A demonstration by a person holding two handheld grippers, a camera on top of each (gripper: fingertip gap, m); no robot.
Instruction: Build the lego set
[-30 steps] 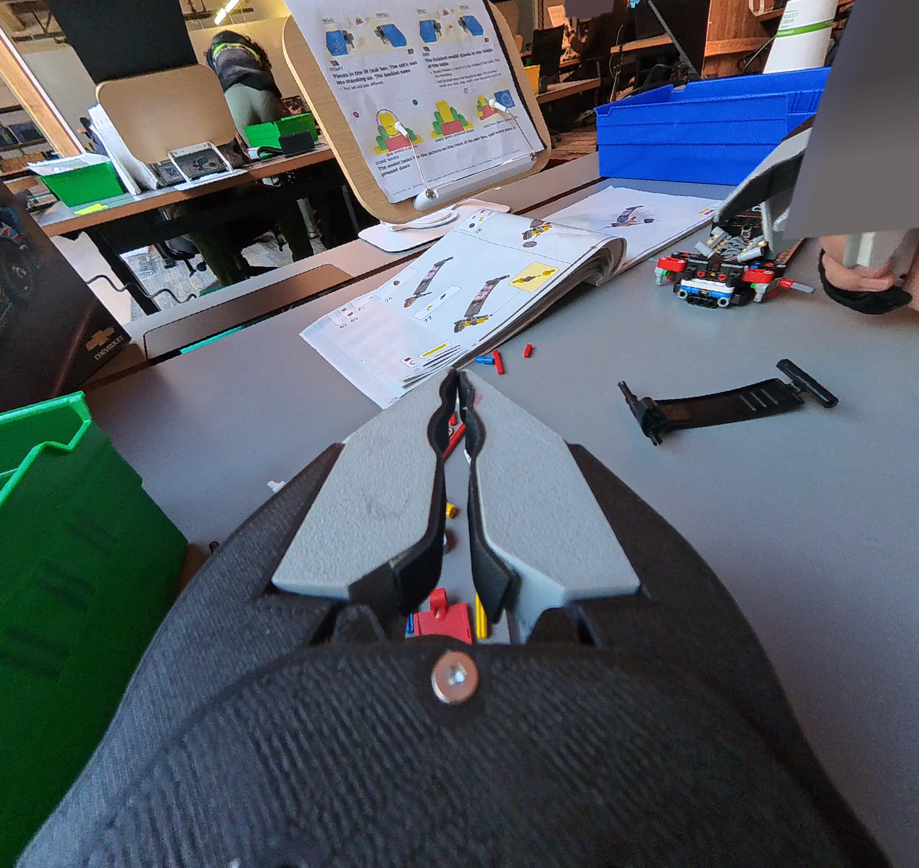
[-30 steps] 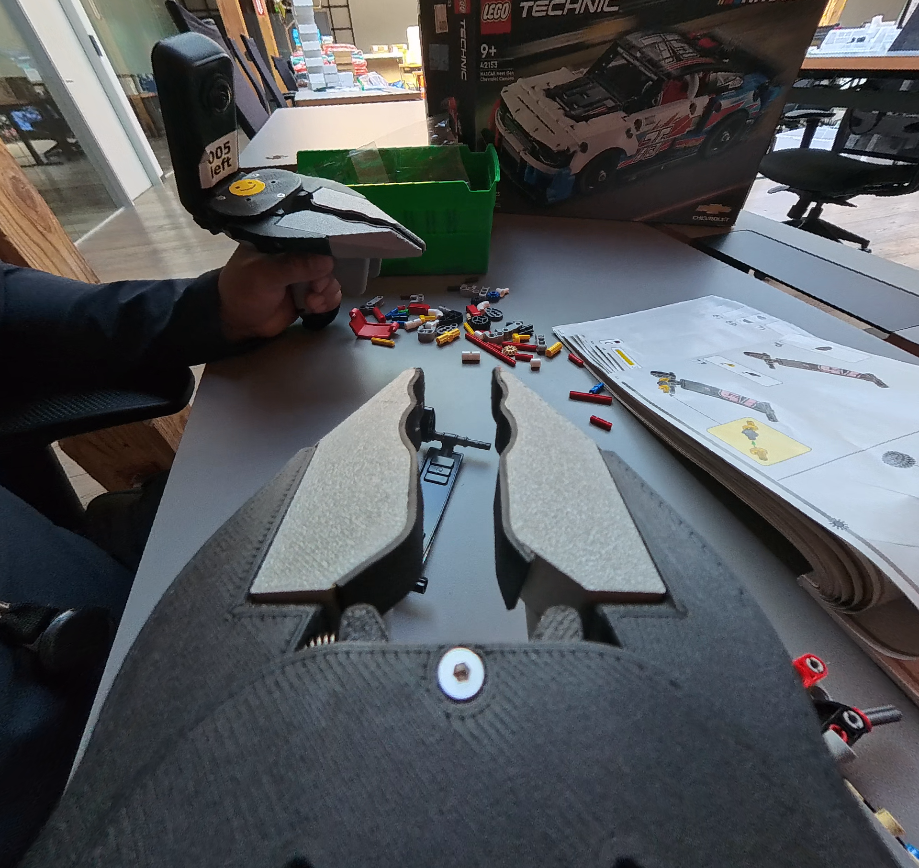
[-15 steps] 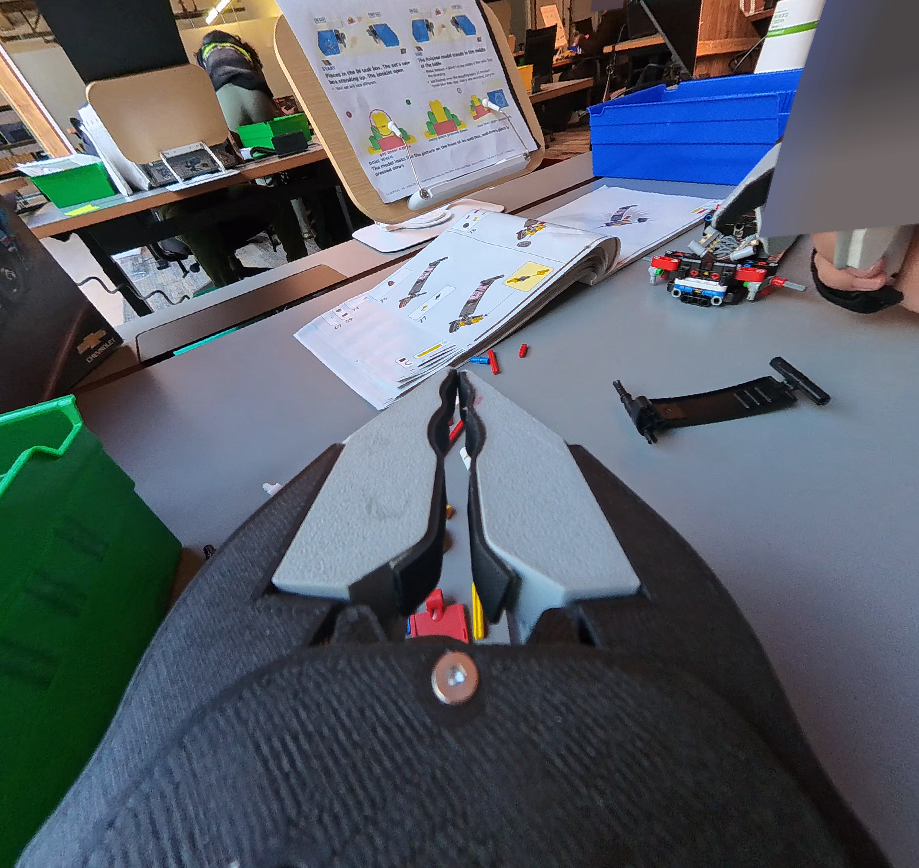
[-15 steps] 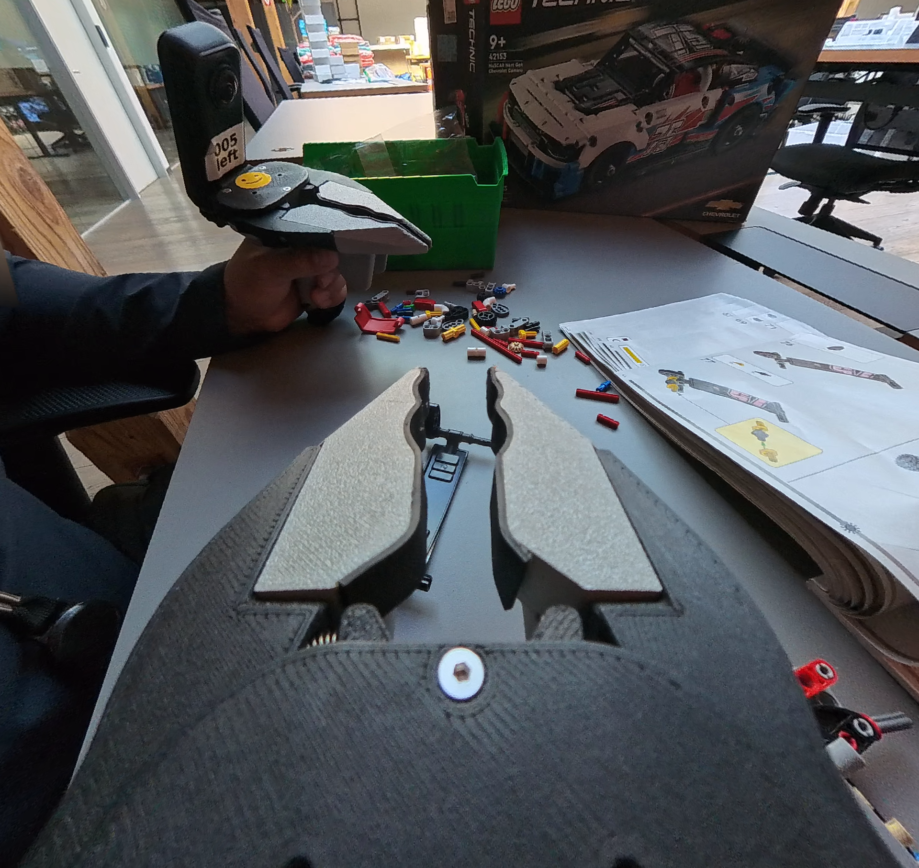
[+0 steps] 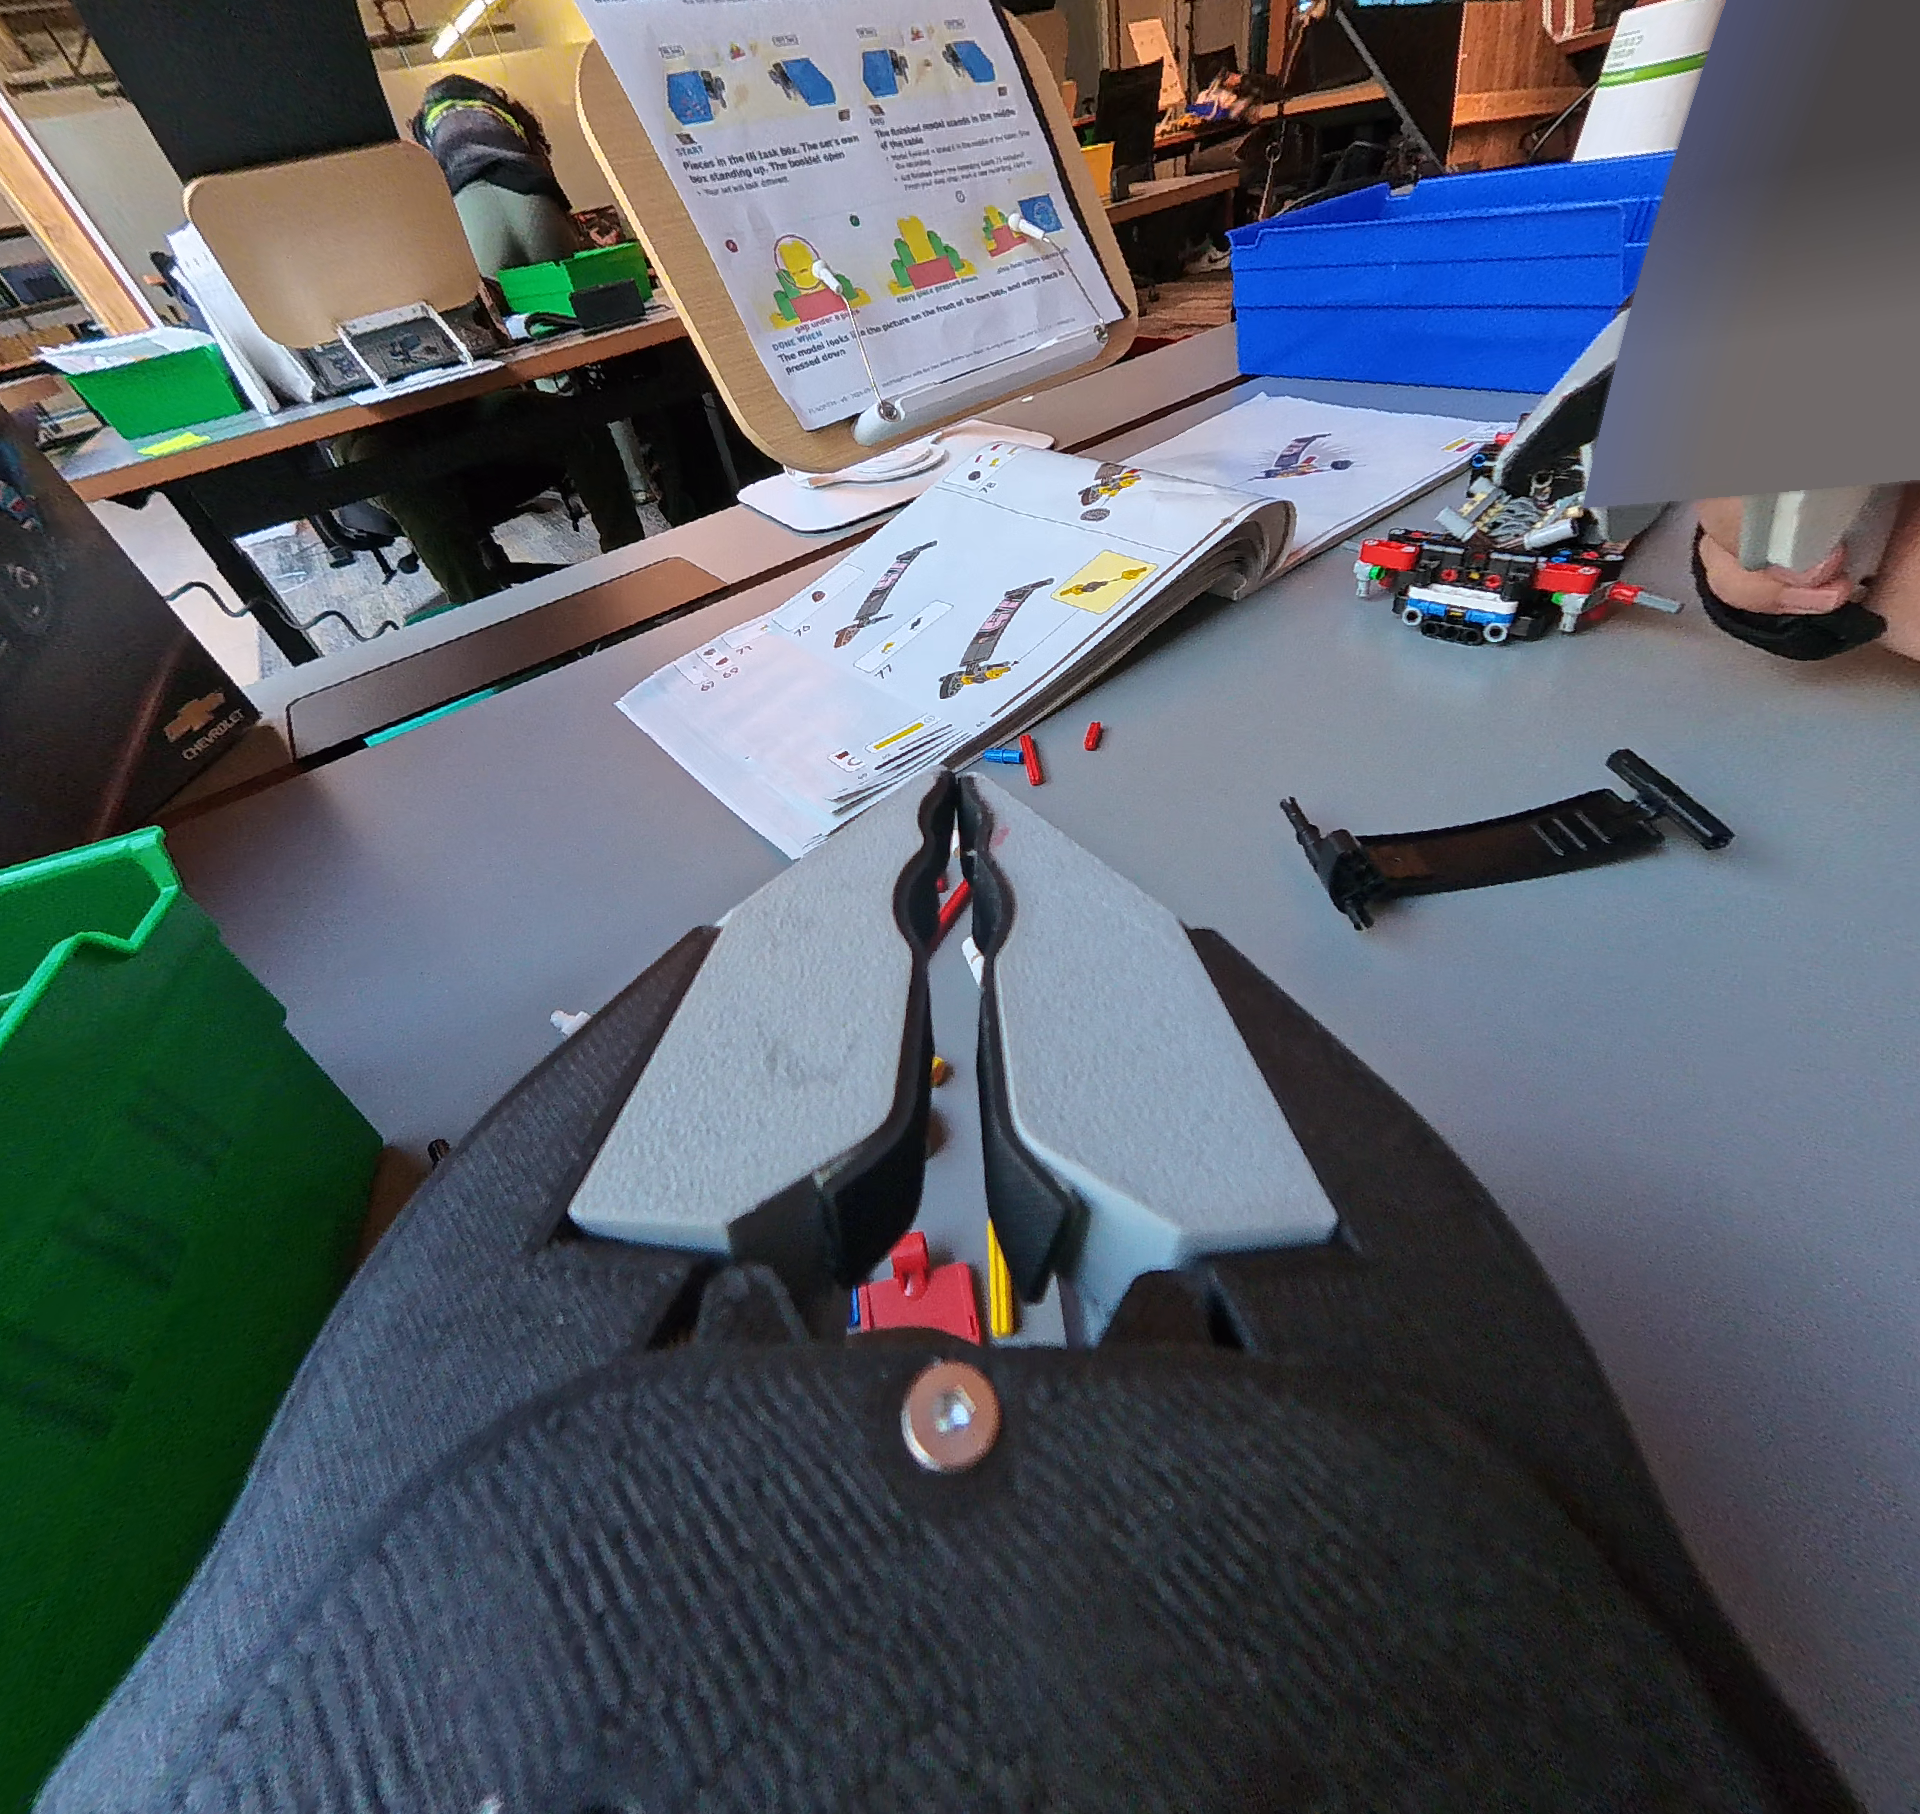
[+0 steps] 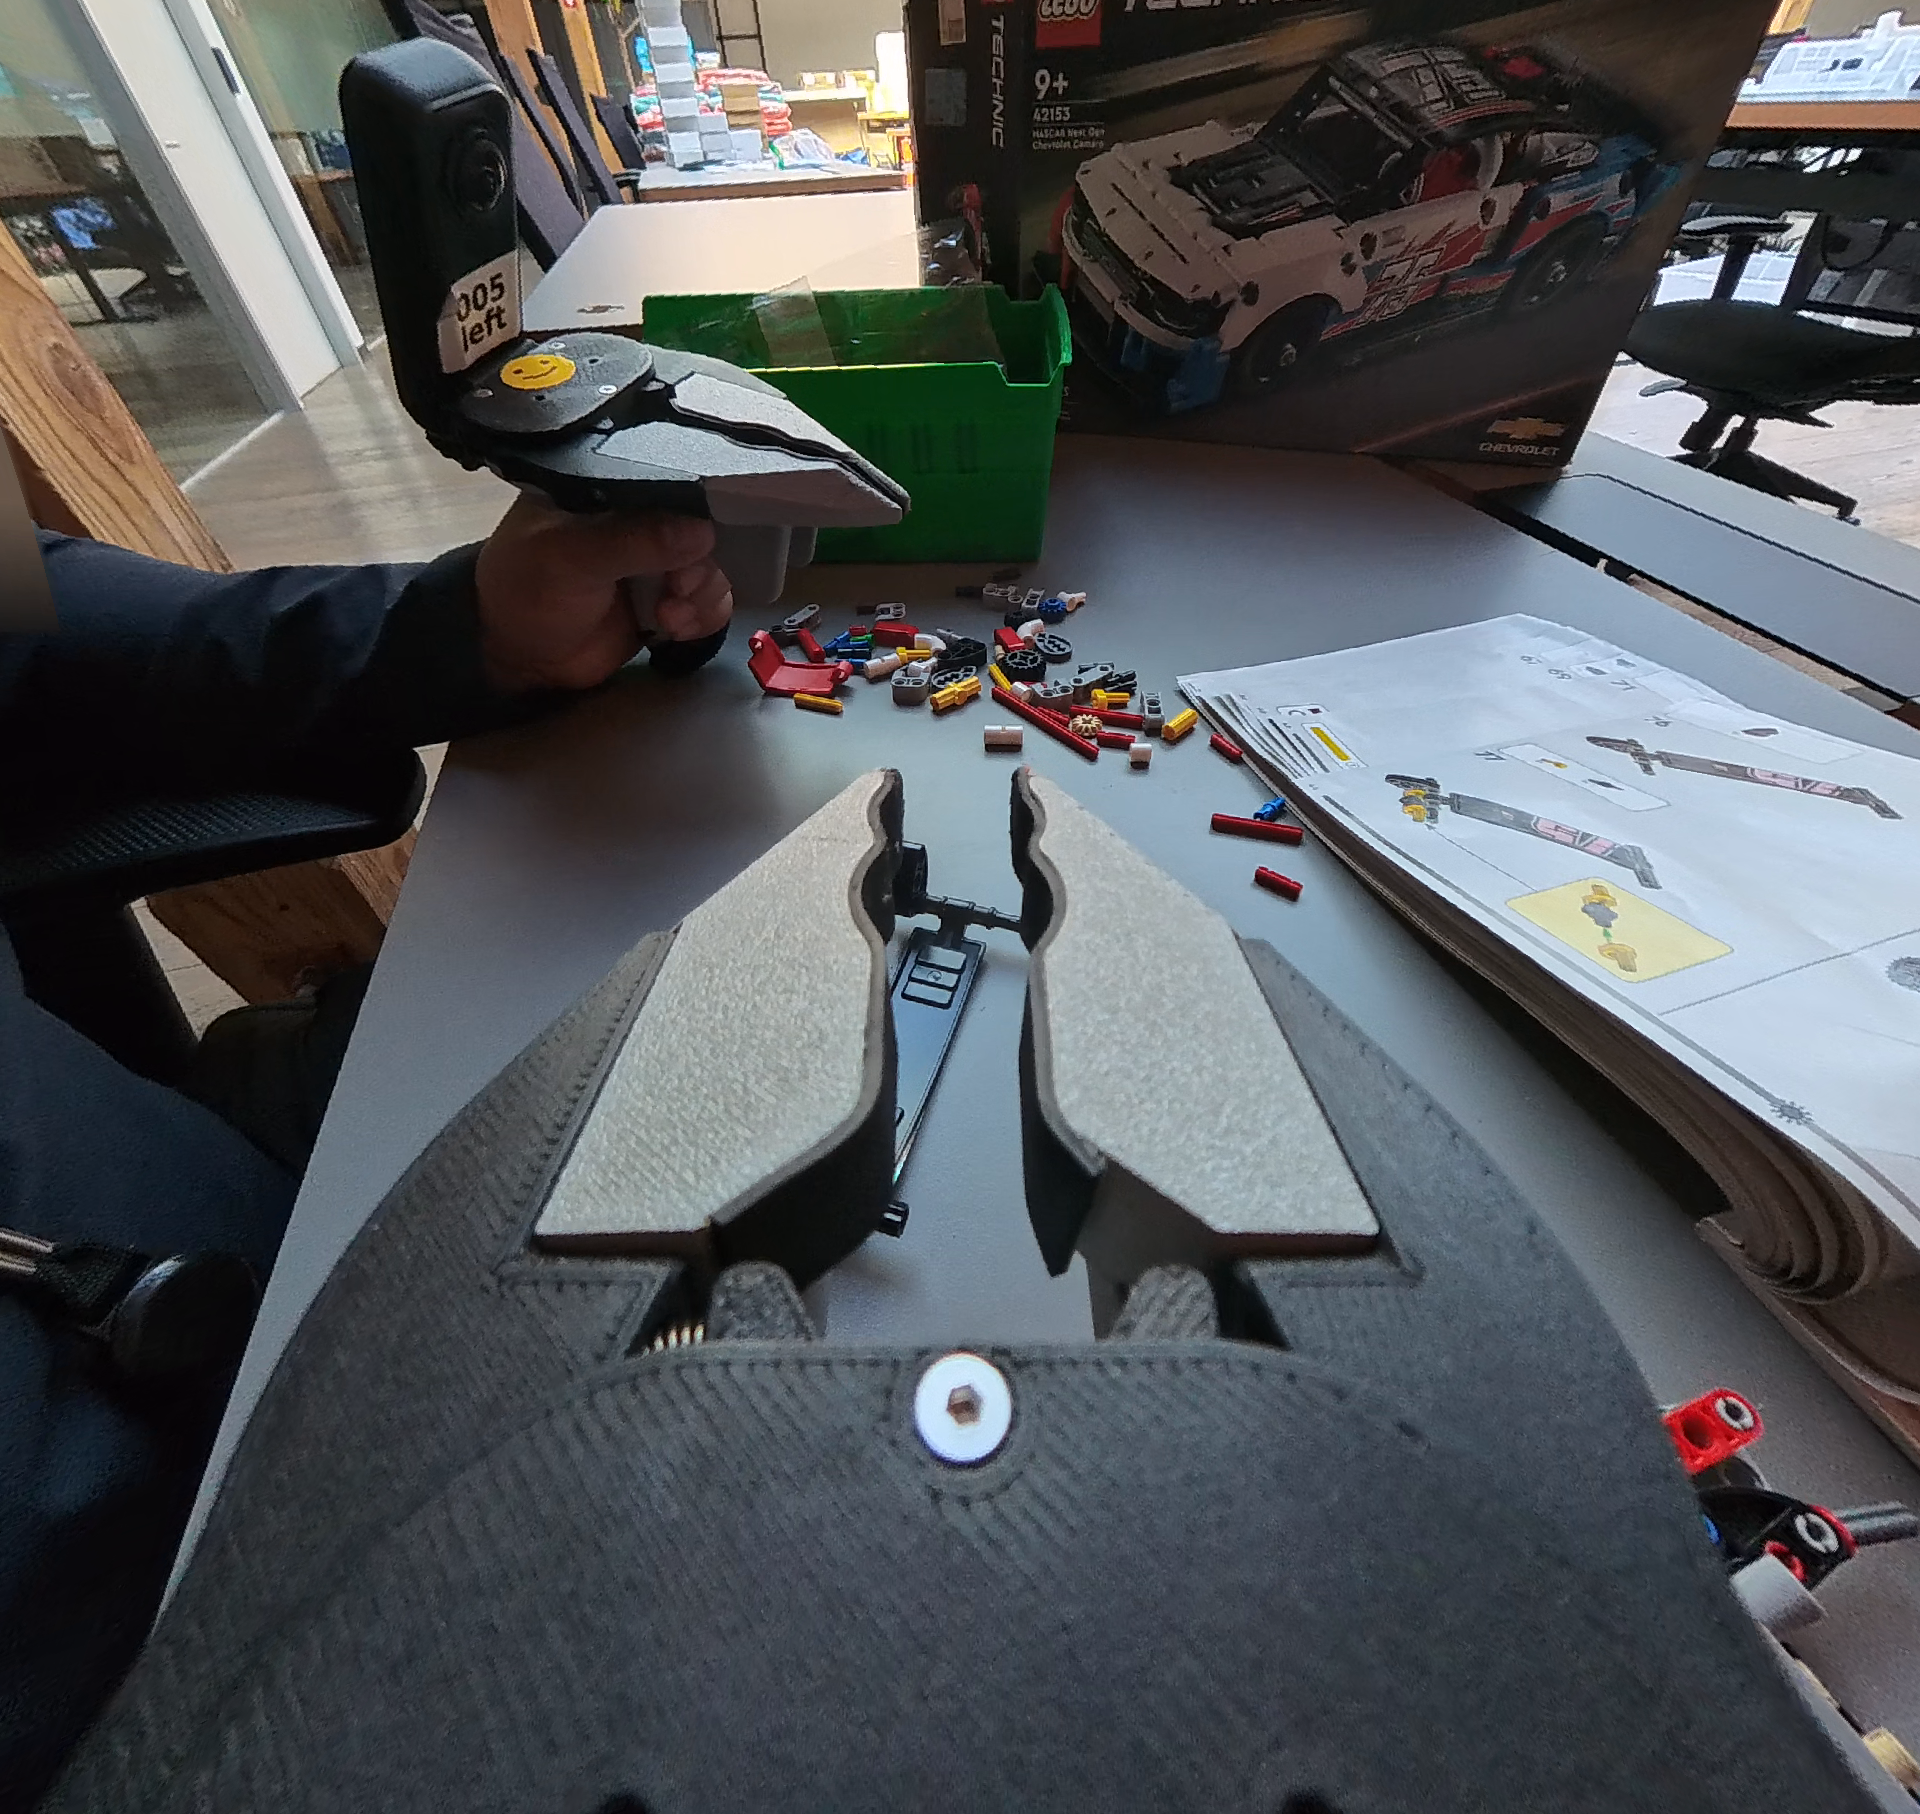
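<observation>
Spreading across both views, the grey table (image 6: pixel 1195 538) carries everything else. At the upper right of the right wrist view stands a big dark toy-car box (image 6: pixel 1351 164), and just left of it a green bin (image 6: pixel 904 434). An open instruction booklet (image 6: pixel 1558 829) fills the right middle of that view. In the left wrist view a stack of blue bins (image 5: pixel 1434 278) sits at the upper right, with a partly built model (image 5: pixel 1486 580) on the table below it.

The left gripper (image 6: pixel 894 515), gripped by a hand (image 6: pixel 592 601) at the left of the right wrist view, has its fingers closed together on nothing; it hovers over a scatter of small coloured pieces (image 6: pixel 987 673) in the centre.

The right gripper (image 6: pixel 956 788) stands with its fingers apart on either side of a long black piece (image 6: pixel 935 985) lying flat on the table at mid-frame. The piece's thin cross pin spans the gap between the fingers; whether the pads press on it cannot be told
</observation>
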